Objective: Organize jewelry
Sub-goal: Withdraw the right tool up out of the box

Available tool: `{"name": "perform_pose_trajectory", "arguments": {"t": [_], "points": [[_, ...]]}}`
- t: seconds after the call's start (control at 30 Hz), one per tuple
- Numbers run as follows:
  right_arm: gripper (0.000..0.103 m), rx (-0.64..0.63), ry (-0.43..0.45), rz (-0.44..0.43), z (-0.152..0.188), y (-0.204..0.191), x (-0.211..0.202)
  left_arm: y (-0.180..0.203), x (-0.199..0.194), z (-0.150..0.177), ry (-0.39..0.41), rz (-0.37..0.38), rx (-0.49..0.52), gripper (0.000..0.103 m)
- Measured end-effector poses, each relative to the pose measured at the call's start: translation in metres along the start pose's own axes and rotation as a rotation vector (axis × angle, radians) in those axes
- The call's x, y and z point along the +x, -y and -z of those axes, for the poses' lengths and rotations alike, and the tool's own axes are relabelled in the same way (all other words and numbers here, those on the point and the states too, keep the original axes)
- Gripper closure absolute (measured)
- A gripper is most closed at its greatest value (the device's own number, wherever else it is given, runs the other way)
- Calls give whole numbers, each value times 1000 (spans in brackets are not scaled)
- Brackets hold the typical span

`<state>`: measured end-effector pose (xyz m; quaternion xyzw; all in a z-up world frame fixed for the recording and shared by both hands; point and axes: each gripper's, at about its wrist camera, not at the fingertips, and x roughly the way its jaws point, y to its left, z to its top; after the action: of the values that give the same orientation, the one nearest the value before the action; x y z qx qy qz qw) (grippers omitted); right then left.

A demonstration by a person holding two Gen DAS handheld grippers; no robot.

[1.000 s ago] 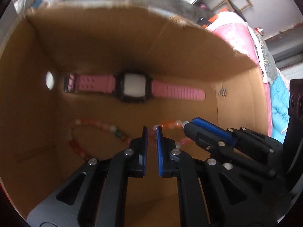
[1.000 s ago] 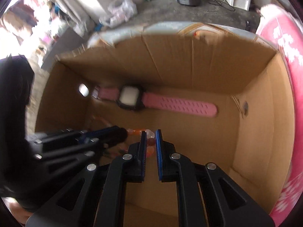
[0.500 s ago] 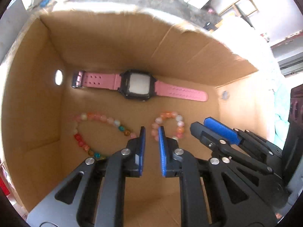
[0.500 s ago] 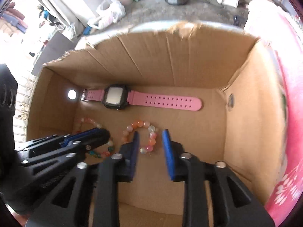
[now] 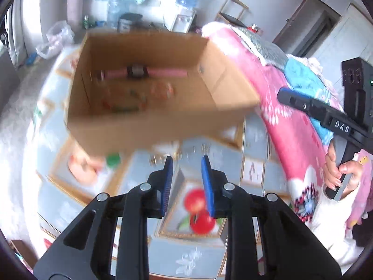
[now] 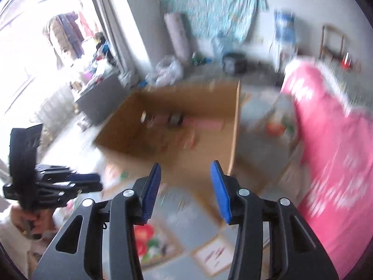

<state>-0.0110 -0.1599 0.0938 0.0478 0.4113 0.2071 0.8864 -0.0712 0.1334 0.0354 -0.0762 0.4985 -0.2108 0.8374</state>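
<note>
An open cardboard box (image 5: 144, 126) (image 6: 209, 161) stands on a patterned tablecloth. Inside it lies a pink-strapped watch (image 5: 137, 71) (image 6: 177, 120) along the far wall, with two bead bracelets, a large one (image 5: 126, 103) and a small one (image 5: 162, 89), nearer the front; all are blurred. My left gripper (image 5: 186, 163) hangs over the cloth in front of the box, its jaws opening with nothing between them. My right gripper (image 6: 185, 170) is also outside the box, jaws opening and empty. Each gripper shows at the edge of the other's view.
A pink flowered blanket (image 5: 279, 98) (image 6: 338, 140) lies right of the box. The tablecloth (image 5: 198, 210) has fruit pictures. A person's hand (image 5: 338, 175) holds the right gripper's handle. Beyond the table lie a plastic bag (image 6: 167, 70), a water dispenser (image 5: 184, 7) and clutter.
Both grippers have pulled back and up out of the box, leaving the bracelets on its floor. Their jaws, nearly shut a second ago, now stand apart.
</note>
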Motion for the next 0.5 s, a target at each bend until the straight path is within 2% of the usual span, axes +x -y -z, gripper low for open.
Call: {"name": "perform_pose_trajectory", "arguments": {"t": [0.13, 0.2, 0.3, 0.4, 0.5], "points": [[59, 106, -101, -33, 46, 14, 43, -4, 31, 30, -6, 7, 7, 81], [59, 177, -138, -45, 62, 28, 60, -3, 42, 40, -2, 39, 3, 82], [59, 246, -140, -45, 85, 46, 60, 9, 58, 41, -22, 62, 44, 82], [59, 294, -117, 14, 94, 68, 51, 32, 70, 41, -23, 69, 133, 82], [59, 350, -112, 27, 96, 89, 47, 54, 83, 36, -41, 94, 187, 82]]}}
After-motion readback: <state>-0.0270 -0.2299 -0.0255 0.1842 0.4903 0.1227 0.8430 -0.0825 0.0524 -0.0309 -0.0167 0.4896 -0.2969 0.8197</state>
